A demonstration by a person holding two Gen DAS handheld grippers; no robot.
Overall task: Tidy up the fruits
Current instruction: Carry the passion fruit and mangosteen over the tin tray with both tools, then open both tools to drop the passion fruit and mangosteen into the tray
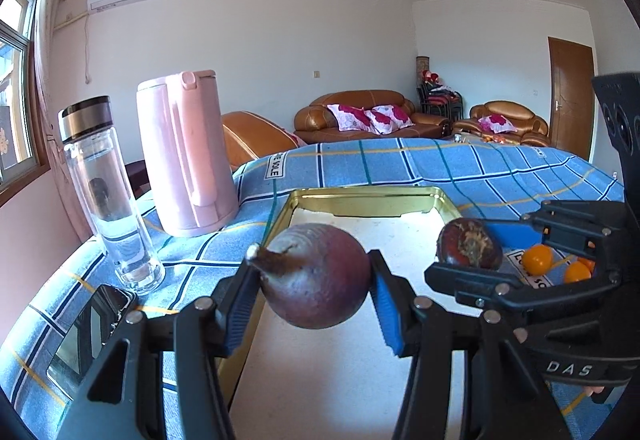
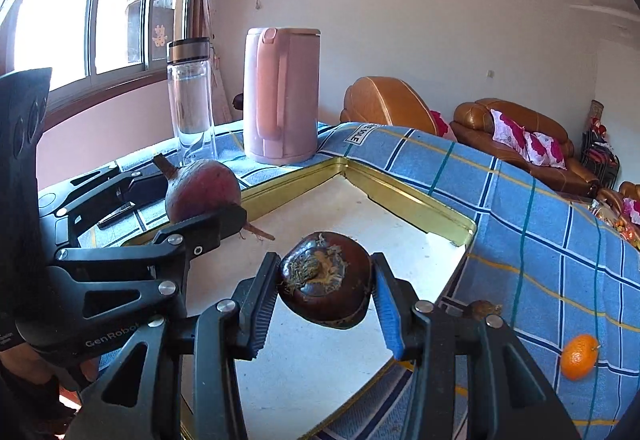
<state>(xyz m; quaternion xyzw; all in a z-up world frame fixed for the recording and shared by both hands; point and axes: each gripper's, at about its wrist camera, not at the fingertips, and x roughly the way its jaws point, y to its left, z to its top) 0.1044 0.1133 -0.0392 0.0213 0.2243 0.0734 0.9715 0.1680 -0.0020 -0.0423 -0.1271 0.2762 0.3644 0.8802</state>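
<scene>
My left gripper (image 1: pixel 316 288) is shut on a purple-red beet (image 1: pixel 320 276) with a stubby stem and holds it over the left side of the gold-rimmed tray (image 1: pixel 360 200). My right gripper (image 2: pixel 326 286) is shut on a dark brown water chestnut (image 2: pixel 326 278) over the tray (image 2: pixel 400 200). In the left wrist view the right gripper (image 1: pixel 472 260) and its chestnut (image 1: pixel 468 244) are at the right. In the right wrist view the left gripper (image 2: pixel 192 196) and the beet (image 2: pixel 202 188) are at the left. Small oranges (image 1: pixel 538 259) lie on the cloth right of the tray; one (image 2: pixel 580 357) shows in the right wrist view.
A pink kettle (image 1: pixel 184 152) and a clear glass bottle (image 1: pixel 106 192) stand at the table's back left on the blue checked cloth (image 1: pixel 460 164). A phone (image 1: pixel 92 332) lies at the left. A small brown fruit (image 2: pixel 484 308) lies beside the tray. Sofas (image 1: pixel 368 116) stand behind.
</scene>
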